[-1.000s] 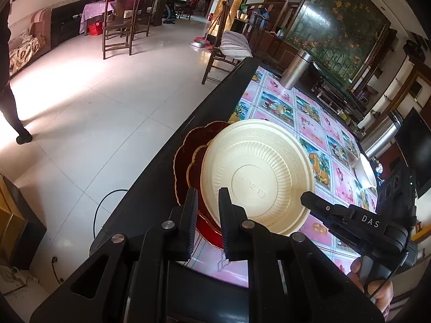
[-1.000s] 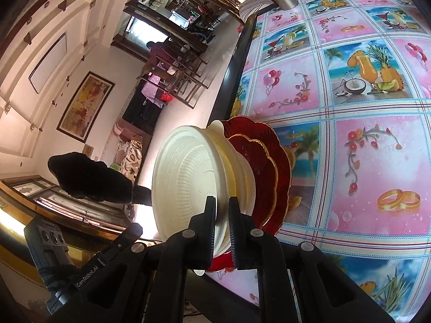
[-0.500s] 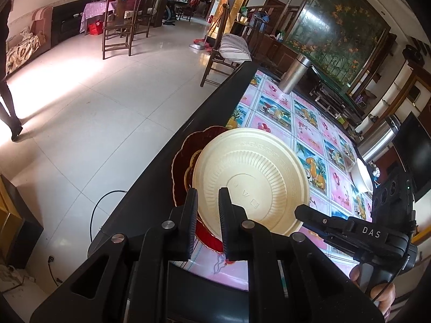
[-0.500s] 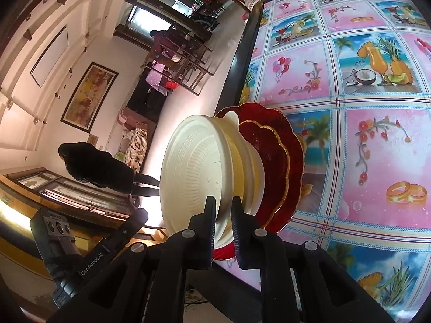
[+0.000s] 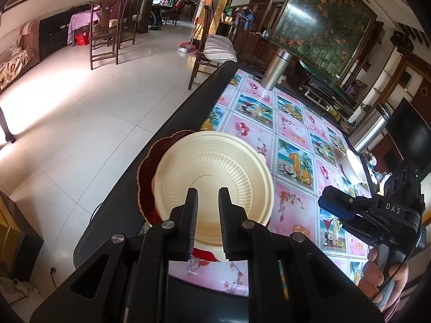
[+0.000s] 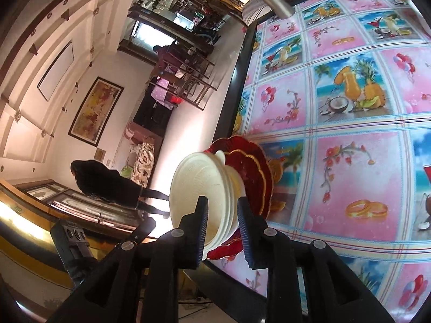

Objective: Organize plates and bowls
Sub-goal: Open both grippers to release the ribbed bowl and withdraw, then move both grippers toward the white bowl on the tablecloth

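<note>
Pink picture tiles covered the counter, and near its dark edge lay the red plates, stacked. On top of them sat the cream bowls, upside down. Jaws of the right gripper had just been opening and stood apart around the bowls' rim. Left gripper: narrow gap; whether it pinched the rim I could not tell.

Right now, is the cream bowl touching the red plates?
Touching. The right wrist view shows the cream bowl with its base sitting on the red plates, with no gap.
</note>
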`<act>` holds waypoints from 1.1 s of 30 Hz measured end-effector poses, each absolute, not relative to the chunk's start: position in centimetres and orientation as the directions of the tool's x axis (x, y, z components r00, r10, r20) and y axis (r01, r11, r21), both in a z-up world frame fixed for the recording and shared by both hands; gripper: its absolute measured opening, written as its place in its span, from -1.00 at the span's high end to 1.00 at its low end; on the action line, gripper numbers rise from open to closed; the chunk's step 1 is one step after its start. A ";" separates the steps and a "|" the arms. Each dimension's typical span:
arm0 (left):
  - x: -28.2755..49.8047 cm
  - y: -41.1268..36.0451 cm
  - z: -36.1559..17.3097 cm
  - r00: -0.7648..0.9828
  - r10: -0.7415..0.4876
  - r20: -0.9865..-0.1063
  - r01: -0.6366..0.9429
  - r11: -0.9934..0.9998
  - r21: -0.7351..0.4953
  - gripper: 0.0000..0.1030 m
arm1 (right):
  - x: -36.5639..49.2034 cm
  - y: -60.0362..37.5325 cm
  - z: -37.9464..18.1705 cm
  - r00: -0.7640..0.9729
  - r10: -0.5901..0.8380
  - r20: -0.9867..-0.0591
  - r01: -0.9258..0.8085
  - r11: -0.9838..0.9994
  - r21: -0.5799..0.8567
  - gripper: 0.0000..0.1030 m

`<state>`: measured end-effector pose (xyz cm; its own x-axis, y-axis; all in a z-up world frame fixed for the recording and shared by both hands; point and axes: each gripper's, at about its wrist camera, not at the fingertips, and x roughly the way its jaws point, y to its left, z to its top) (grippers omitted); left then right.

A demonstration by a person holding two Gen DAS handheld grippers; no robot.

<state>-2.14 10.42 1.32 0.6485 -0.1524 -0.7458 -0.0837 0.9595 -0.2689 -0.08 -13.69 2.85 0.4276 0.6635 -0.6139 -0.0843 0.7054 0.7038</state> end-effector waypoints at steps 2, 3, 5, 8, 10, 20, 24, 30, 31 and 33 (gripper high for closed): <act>-1.9 8.9 1.7 0.647 -0.158 -0.746 -0.056 0.966 -0.253 0.74 | 0.2 -15.3 2.8 0.442 0.661 -0.607 -0.064 0.698 0.713 0.50; -1.8 8.1 1.9 0.646 -0.163 -0.746 -0.041 0.968 -0.247 0.74 | 0.3 -16.1 2.7 0.448 0.661 -0.602 -0.053 0.692 0.720 0.50; -1.4 6.7 2.2 0.643 -0.173 -0.746 -0.013 0.972 -0.236 0.74 | 0.4 -17.6 2.7 0.461 0.657 -0.597 -0.037 0.686 0.726 0.50; -0.8 3.6 2.7 0.637 -0.184 -0.749 0.043 0.978 -0.204 0.74 | 0.4 -19.9 2.4 0.481 0.652 -0.586 -0.015 0.674 0.738 0.50; -0.3 1.0 2.9 0.624 -0.202 -0.755 0.092 0.978 -0.185 0.74 | 0.5 -21.8 2.4 0.499 0.643 -0.581 -0.002 0.671 0.741 0.50; 3.5 -12.3 1.8 0.493 -0.299 -0.817 0.314 0.937 -0.153 0.73 | 0.8 -33.6 3.4 0.597 0.543 -0.590 0.102 0.678 0.728 0.49; 6.3 -16.9 1.3 0.431 -0.336 -0.837 0.363 0.914 -0.179 0.51 | 1.0 -40.4 4.5 0.660 0.451 -0.601 0.169 0.691 0.703 0.32; 11.6 -23.2 1.5 0.416 -0.361 -0.834 0.376 0.904 -0.204 0.05 | 2.2 -49.7 5.6 0.718 0.313 -0.621 0.280 0.687 0.670 0.20; 12.5 -24.1 1.5 0.411 -0.366 -0.835 0.374 0.903 -0.211 0.00 | 2.6 -50.8 5.6 0.719 0.301 -0.626 0.294 0.684 0.667 0.16; 14.5 -26.1 1.0 0.391 -0.384 -0.837 0.374 0.897 -0.237 -0.01 | 3.8 -52.8 5.6 0.721 0.287 -0.631 0.317 0.673 0.668 0.15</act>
<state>14.48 -26.11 1.03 0.3910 -0.3839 -0.8365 0.3739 0.8967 -0.2367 3.83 -52.80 5.60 0.7205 0.2873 -0.6311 0.3170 0.6730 0.6683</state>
